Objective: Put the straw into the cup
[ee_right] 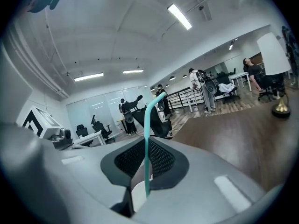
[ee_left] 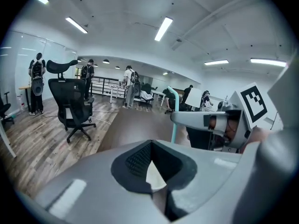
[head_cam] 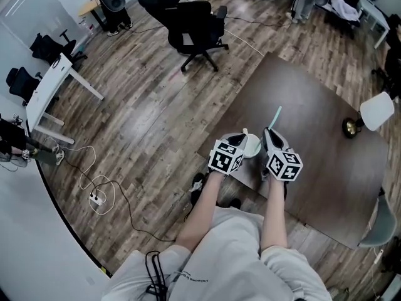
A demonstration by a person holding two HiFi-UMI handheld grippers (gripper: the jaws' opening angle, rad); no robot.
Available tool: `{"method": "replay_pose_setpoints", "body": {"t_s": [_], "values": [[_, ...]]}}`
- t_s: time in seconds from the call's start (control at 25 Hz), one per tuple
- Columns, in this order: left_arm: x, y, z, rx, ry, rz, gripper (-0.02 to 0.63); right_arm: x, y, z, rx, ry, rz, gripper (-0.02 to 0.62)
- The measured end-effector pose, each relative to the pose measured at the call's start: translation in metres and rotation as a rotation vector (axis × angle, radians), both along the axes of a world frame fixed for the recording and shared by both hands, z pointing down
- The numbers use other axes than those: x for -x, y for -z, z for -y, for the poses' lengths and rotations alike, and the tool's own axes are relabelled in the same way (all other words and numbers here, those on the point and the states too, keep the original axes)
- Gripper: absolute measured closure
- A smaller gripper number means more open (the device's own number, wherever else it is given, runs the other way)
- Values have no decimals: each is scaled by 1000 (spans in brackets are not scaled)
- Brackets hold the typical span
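Note:
A white cup (head_cam: 252, 145) is at the near left edge of the dark brown table (head_cam: 319, 162), between the two grippers. My left gripper (head_cam: 242, 142) is shut on the cup's wall; only a white sliver of the cup (ee_left: 154, 175) shows between its jaws. My right gripper (head_cam: 270, 134) is shut on a teal straw (head_cam: 276, 114). The straw stands nearly upright with its bent top tilted away. In the right gripper view the straw (ee_right: 146, 143) rises from between the pads. The left gripper view shows the straw (ee_left: 174, 124) just beyond the cup, to its right.
A lamp with a white shade (head_cam: 378, 110) and brass base (head_cam: 349, 127) stands at the table's far right. A black office chair (head_cam: 194, 24) sits on the wood floor beyond the table. A white desk (head_cam: 53, 83) and a power strip (head_cam: 97, 198) lie to the left.

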State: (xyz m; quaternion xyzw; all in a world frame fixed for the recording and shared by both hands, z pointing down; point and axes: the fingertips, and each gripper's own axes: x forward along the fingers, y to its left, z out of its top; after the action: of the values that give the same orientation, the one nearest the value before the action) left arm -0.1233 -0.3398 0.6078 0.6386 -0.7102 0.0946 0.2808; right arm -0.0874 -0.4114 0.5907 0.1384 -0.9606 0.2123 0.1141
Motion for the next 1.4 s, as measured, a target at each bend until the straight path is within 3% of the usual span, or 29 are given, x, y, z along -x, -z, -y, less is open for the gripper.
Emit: {"method": "replay_pose_setpoints", "body": {"t_s": [0.44, 0.84, 1.4], "values": [[40, 7, 38, -6, -189, -44, 606, 21, -20, 21, 14, -180, -73, 548], [42, 0, 51, -11, -376, -92, 606, 10, -44, 19, 23, -374, -155, 548], [50, -12, 42, 10, -589, -51, 606, 0, -84, -2, 67, -565, -241, 548]]}}
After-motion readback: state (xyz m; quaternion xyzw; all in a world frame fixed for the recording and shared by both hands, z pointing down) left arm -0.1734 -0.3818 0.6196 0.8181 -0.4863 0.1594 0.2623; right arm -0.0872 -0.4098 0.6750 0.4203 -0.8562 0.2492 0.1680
